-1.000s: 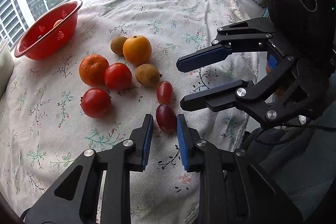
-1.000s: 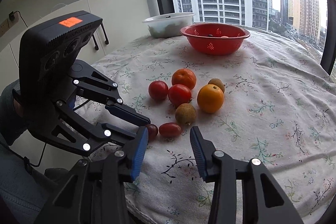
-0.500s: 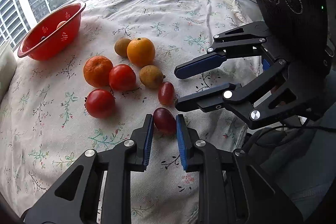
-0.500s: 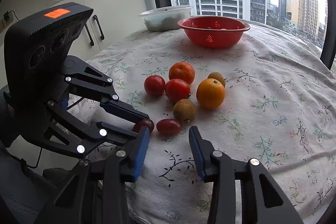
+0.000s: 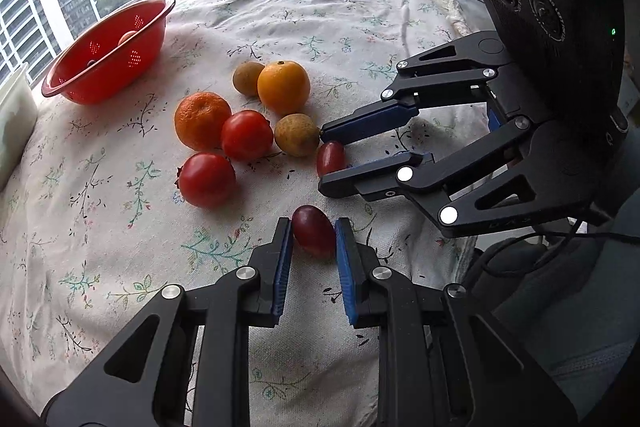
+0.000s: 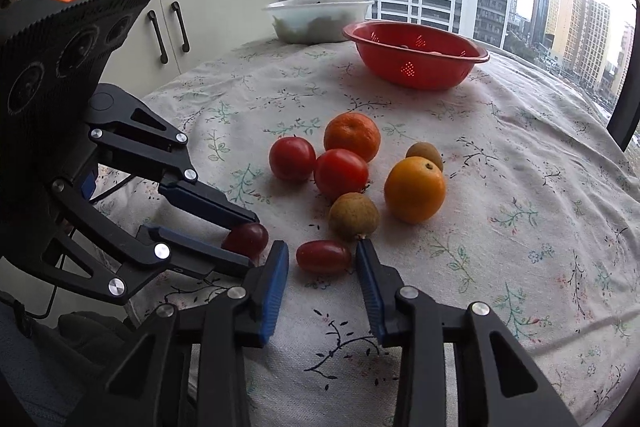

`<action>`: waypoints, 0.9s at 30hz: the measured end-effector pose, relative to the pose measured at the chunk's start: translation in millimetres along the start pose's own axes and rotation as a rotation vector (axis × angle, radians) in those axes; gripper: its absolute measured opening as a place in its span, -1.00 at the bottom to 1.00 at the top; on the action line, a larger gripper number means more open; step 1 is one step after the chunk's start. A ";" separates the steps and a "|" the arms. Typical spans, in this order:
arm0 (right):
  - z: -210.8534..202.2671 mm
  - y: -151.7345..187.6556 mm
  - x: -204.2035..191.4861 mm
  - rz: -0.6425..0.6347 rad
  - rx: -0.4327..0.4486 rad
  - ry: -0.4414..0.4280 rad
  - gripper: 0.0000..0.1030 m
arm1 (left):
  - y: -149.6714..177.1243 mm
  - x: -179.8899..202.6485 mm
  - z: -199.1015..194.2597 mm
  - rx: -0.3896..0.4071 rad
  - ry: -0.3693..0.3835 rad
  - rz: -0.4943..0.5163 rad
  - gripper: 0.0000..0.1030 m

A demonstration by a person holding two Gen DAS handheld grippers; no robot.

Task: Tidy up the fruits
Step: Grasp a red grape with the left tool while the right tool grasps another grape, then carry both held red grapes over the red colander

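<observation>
My left gripper (image 5: 313, 229) is shut on a dark red grape (image 5: 314, 237) that lies on the flowered tablecloth (image 5: 120, 267) near the front edge. The right wrist view shows the same gripper (image 6: 250, 239) at the left, holding that grape (image 6: 246, 239). My right gripper (image 6: 322, 253) straddles an oval red cherry tomato (image 6: 324, 257). Its jaws are closing, and small gaps remain on both sides of the tomato. In the left wrist view the right gripper (image 5: 324, 161) reaches in from the right around this tomato (image 5: 331, 158).
Just beyond lie an orange (image 6: 415, 189), a mandarin (image 6: 352, 137), two round tomatoes (image 6: 341, 173) (image 6: 292, 159) and two brown fruits (image 6: 354, 217) (image 6: 425, 154). A red colander (image 6: 416, 71) and a white bowl (image 6: 318, 23) stand at the far edge by the window.
The dark grape has come deeper between the left pads. My right gripper has moved in over the oval tomato and its jaws have narrowed.
</observation>
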State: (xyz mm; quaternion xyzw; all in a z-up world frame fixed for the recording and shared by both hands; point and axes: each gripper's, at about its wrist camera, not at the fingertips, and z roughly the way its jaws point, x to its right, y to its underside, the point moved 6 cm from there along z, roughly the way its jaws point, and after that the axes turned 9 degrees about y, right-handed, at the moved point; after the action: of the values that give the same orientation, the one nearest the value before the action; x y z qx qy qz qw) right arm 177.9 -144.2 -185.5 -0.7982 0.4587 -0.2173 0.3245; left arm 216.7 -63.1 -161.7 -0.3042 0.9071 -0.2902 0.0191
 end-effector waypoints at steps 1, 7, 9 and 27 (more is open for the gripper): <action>-0.2 0.3 0.5 -0.003 0.000 0.007 -0.40 | 0.0 -0.1 -0.1 0.001 0.001 0.000 -0.61; -4.9 4.1 5.1 0.013 -0.003 0.008 -0.43 | 0.5 1.7 -0.9 0.013 0.009 -0.002 -0.61; -7.0 4.2 6.1 0.021 -0.001 -0.001 -0.43 | 0.8 1.1 -3.3 0.020 0.008 -0.007 -0.61; -48.4 -27.3 58.0 0.114 0.110 -0.035 -0.43 | -23.2 -73.4 -85.8 0.213 -0.097 -0.114 -0.61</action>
State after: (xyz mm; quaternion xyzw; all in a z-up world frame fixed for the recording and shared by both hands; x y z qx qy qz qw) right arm 191.0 -200.3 -129.5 -0.7556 0.4848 -0.2094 0.3876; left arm 270.9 7.4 -88.4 -0.3653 0.8504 -0.3704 0.0785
